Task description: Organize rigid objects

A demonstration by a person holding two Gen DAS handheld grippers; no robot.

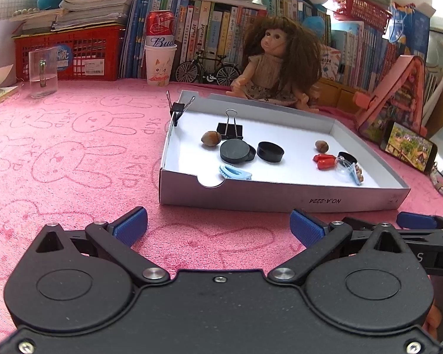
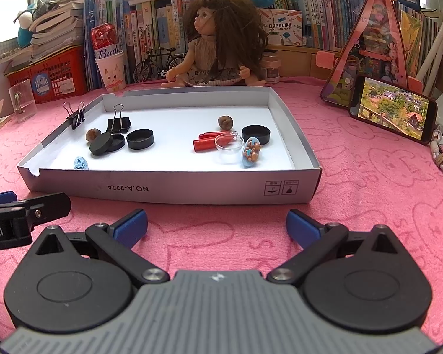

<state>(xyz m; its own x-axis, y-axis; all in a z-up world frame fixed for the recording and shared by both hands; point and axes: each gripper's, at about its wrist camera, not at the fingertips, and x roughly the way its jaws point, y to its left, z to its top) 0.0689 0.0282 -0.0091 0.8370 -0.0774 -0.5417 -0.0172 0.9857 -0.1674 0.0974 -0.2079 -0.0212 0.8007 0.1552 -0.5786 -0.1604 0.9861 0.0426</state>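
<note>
Grippers first: my left gripper (image 1: 218, 227) sits low in the frame with its blue pads spread wide and nothing between them, hovering over the pink towel (image 1: 73, 153). My right gripper (image 2: 217, 225) looks the same in its own view, fingers well apart and empty, parked just short of the near wall of the white box lid (image 2: 174, 181).

Inside that tray, towards its left half, I see a black binder clip (image 2: 118, 124) lying flat, a hazelnut (image 2: 93, 134) beside it, a black disc (image 2: 101, 144) leaning on a shallow black cap, and another black round cap (image 2: 140, 138) just to the right. A second binder clip (image 2: 76, 116) is pinched onto the tray's left wall. A light blue hair clip (image 2: 81, 163) rests against the near wall.

Towards the right half sit two red cylinders (image 2: 205, 143), a clear plastic dome (image 2: 229, 147) touching them, a blue oval piece with small brown figures (image 2: 252, 152), a black cap (image 2: 256, 134) behind it and a second nut (image 2: 225, 122).

Beyond the tray, upper centre, a doll (image 2: 218, 44) sits before a row of books (image 2: 162, 14).
</note>
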